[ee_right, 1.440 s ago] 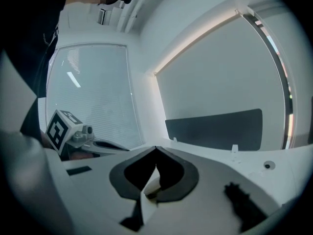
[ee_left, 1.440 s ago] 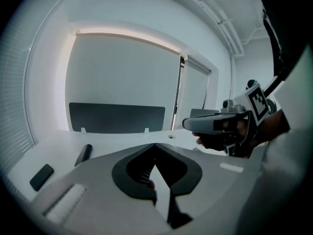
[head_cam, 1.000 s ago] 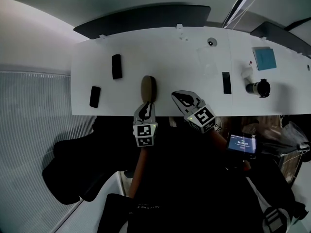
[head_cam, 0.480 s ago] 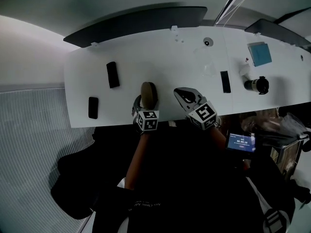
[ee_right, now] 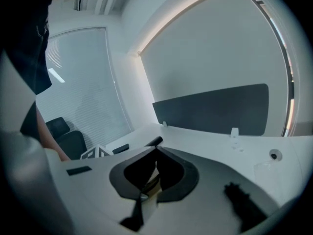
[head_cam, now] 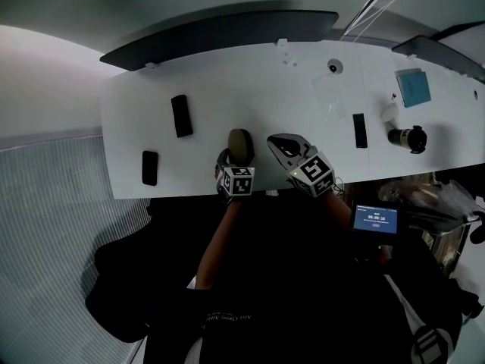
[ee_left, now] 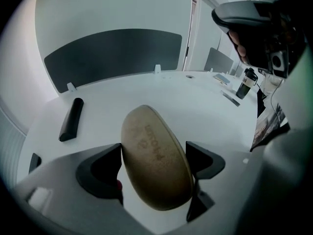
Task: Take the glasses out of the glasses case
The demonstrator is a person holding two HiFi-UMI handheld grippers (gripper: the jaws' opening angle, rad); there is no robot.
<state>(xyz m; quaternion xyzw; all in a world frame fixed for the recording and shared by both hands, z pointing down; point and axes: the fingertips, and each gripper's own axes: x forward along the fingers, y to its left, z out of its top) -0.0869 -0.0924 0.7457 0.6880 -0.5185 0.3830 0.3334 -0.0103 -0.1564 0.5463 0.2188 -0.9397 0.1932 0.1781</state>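
Observation:
A closed tan glasses case (head_cam: 241, 144) lies on the white table (head_cam: 303, 105) near its front edge. My left gripper (head_cam: 236, 160) points steeply down over the case's near end. In the left gripper view the case (ee_left: 155, 163) sits between the two dark fingers (ee_left: 100, 168), whose jaws are opening around it. My right gripper (head_cam: 274, 141) hovers just right of the case with its jaws shut and nothing in them. In the right gripper view its tips (ee_right: 155, 152) meet. No glasses are visible.
Two black oblong items (head_cam: 180, 115) (head_cam: 150, 167) lie left of the case, and another (head_cam: 360, 130) to the right. A dark flask (head_cam: 408, 137) and a blue pad (head_cam: 414, 87) sit far right. A dark partition (head_cam: 220, 32) runs along the table's back edge.
My left gripper has come down and forward over the case, and its jaws have spread around it. The right gripper has drifted left toward the case, still shut.

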